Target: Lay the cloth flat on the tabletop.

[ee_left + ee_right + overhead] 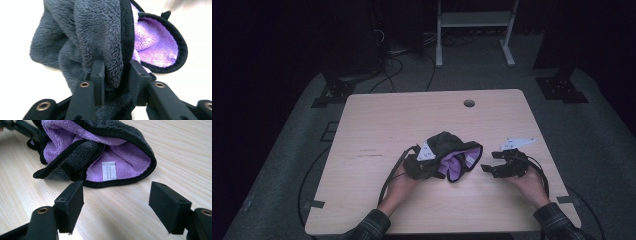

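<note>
Left hand: where the person's left forearm comes in from the lower edge of the high view in a plaid sleeve, the left hand (399, 186) rests on the table and points the left gripper (428, 161) forward and to the right, into the dark side of the cloth.
Left gripper: its black jaws are pinched on a thick fold of the grey fleece, seen close in the left gripper view (113, 72); the fold stands between the pads and they press on it.
Right hand: the right hand (530, 184) lies on the table at the right, angled toward the centre, with a cable looping off behind it.
Right gripper: the right gripper (490, 169) is spread wide and holds nothing; in the right gripper view (116, 203) bare wood lies between the jaws, and the cloth's near edge sits just beyond them, not touching.
Cloth: a fleece towel (451, 152), dark grey outside and purple inside with a black bound edge, lies bunched in the middle of the table between the two grippers.
Label: a small white care tag (109, 171) is sewn on the purple face, near the black edge; its print is too small to read.
Table: pale wood table (377, 130) with a round cable hole (469, 103) near the far edge.
Surroundings: a dim grey floor, black cables and a white metal frame (474, 30) stand beyond the table.
</note>
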A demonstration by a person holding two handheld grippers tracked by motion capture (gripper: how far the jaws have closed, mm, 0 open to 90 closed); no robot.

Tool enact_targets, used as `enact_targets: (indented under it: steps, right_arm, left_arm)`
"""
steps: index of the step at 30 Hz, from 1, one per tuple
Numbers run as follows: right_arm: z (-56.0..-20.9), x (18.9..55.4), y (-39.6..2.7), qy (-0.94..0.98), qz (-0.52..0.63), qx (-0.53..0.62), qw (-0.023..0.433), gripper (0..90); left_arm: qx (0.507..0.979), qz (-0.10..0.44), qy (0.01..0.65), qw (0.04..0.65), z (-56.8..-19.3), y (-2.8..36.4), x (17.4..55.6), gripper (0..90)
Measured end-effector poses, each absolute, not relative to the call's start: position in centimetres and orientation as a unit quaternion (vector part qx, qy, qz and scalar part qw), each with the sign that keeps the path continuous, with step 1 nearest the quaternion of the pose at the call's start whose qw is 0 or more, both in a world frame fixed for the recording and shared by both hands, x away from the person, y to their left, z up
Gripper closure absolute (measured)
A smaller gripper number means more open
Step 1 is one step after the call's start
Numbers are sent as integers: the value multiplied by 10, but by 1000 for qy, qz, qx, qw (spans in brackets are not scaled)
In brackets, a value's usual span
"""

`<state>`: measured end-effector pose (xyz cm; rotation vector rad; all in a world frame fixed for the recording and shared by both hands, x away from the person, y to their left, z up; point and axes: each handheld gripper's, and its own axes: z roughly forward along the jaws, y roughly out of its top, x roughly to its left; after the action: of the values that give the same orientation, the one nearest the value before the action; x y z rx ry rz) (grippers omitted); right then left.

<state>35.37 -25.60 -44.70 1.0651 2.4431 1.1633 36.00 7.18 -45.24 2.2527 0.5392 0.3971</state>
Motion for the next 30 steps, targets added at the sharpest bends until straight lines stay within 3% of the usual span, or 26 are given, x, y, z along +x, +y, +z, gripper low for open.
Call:
enact_targets:
  steps: [11,30]
  right_arm:
    - [-448,351,-246,842,400,346,105,289]
    - [-454,351,-213,863,403,294,83,367]
  left_arm:
    - [860,152,243,421,-433,105,363,822]
    - [826,176,306,439,-418,167,374,826]
